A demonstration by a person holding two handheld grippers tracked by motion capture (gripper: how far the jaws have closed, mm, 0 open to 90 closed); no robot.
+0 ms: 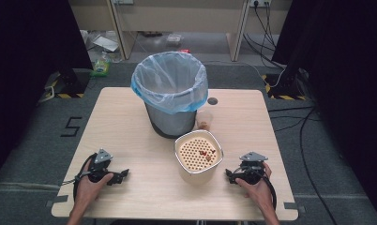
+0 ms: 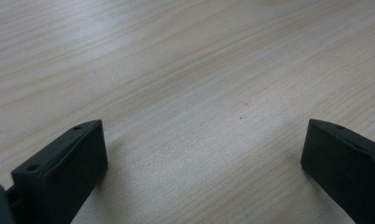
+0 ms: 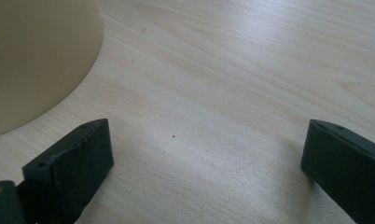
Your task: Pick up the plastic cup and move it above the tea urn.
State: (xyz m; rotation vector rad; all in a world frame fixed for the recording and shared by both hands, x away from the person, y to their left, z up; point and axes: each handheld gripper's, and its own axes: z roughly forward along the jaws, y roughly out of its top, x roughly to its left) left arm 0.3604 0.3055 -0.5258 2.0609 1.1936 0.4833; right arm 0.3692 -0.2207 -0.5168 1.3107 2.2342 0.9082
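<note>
A cream container (image 1: 199, 154) with a perforated insert holding a few red and brown bits stands near the table's front middle. Behind it is a grey bin (image 1: 170, 96) lined with a pale blue bag. A small clear cup (image 1: 204, 119) with brown contents sits just right of the bin. My left gripper (image 1: 123, 175) rests on the table at front left, open, with bare wood between its jaws (image 2: 204, 135). My right gripper (image 1: 229, 175) rests at front right, open and empty (image 3: 206, 135), with the cream container's wall (image 3: 36, 56) close by on its left.
The light wooden table (image 1: 130, 122) has a dark round hole (image 1: 212, 101) near its back right. Beyond the table, cables, a green bottle (image 1: 101, 65) and clutter lie on the grey floor. Dark curtains flank both sides.
</note>
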